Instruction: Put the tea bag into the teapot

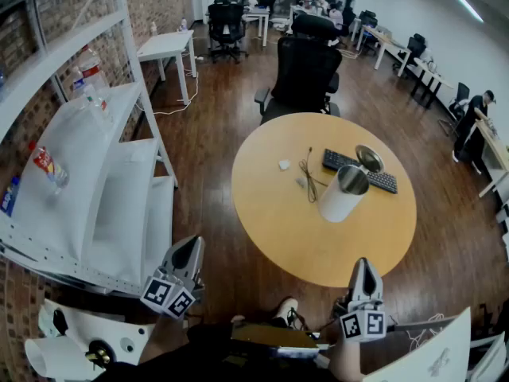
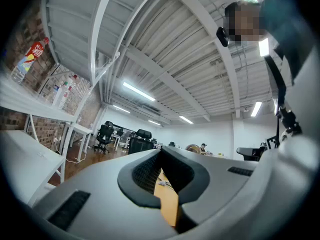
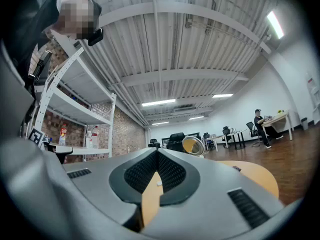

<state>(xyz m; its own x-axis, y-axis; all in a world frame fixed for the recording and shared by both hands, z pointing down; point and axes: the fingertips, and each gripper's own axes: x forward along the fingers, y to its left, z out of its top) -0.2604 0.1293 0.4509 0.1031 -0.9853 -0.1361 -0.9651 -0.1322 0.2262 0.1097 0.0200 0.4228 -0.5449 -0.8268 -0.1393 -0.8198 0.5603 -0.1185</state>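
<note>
Step in hand: none of the task is done yet; the 2 tools are held low by the person's body, well apart from the round tabletop (image 1: 278, 241).
Left tool (image 1: 191, 247): closed tip to tip, with nothing gripped between the jaws.
Right tool (image 1: 364, 266): likewise closed and empty, its tips meeting.
Teapot (image 1: 340, 199): white and upright on the right half of the tabletop, with its lid (image 1: 368, 158) swung open, just beside a keyboard (image 1: 359, 170).
Tea bag (image 1: 284, 164): a small white item left of the keyboard is taken to be it; it lies flat on the tabletop, apart from the teapot, and is too small to be confirmed.
Cable (image 1: 307, 175): a thin dark line is seen between that item and the teapot.
Next move: 1 tool would need to be carried forward over the tabletop, opened, and lowered onto the small white item; a fine pinch is likely called for.
Writing: none can be read. A red label is seen on a bottle (image 1: 49, 167) on the shelf (image 1: 119, 205), but its print is too small.
</note>
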